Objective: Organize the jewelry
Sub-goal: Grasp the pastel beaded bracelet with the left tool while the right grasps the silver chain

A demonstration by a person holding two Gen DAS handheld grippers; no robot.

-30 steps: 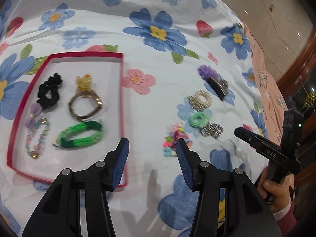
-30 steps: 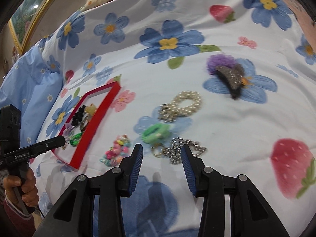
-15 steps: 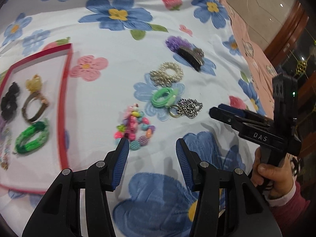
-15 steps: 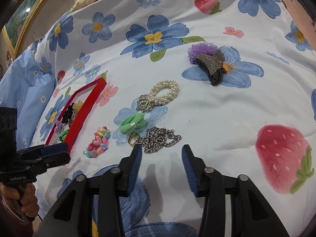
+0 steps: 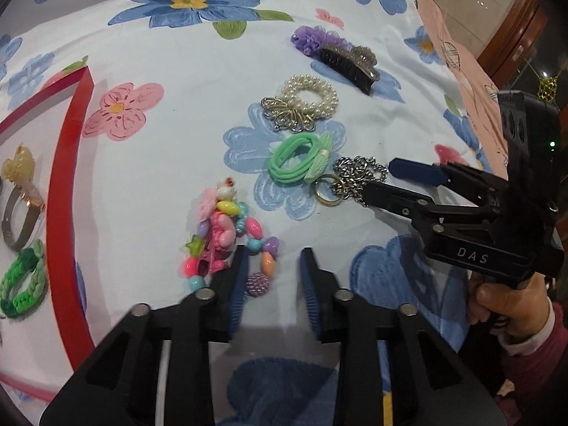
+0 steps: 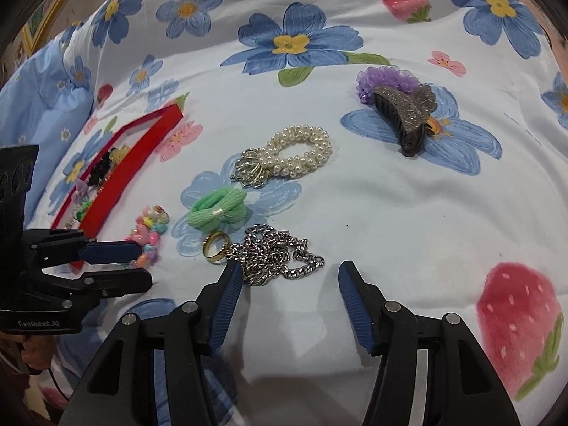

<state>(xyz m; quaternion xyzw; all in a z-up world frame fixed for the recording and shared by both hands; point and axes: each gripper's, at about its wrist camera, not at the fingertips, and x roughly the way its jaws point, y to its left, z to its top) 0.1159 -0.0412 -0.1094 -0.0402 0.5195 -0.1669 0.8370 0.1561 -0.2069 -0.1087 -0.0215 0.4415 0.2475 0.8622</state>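
Loose jewelry lies on a floral sheet. A colourful bead bracelet (image 5: 227, 234) sits just in front of my open left gripper (image 5: 273, 259), its near beads between the fingertips. A silver chain (image 6: 273, 255) with a gold ring (image 6: 214, 245) lies at the tips of my open right gripper (image 6: 289, 273). Beyond lie a green hair tie (image 6: 218, 209), a pearl bracelet (image 6: 294, 152) and a glittery claw clip (image 6: 404, 113) on a purple scrunchie (image 6: 383, 78). The red tray (image 5: 67, 191) at left holds a green braided band (image 5: 21, 280) and other pieces.
The right gripper also shows in the left wrist view (image 5: 390, 184), over the chain, and the left gripper shows in the right wrist view (image 6: 117, 262). A blue pillow (image 6: 46, 106) lies beyond the tray. A wooden frame (image 5: 514, 32) stands at the far right.
Both grippers have moved forward and down toward the loose pieces. The left has closed in on the bead bracelet, the right on the chain, and the right jaws have opened wider.
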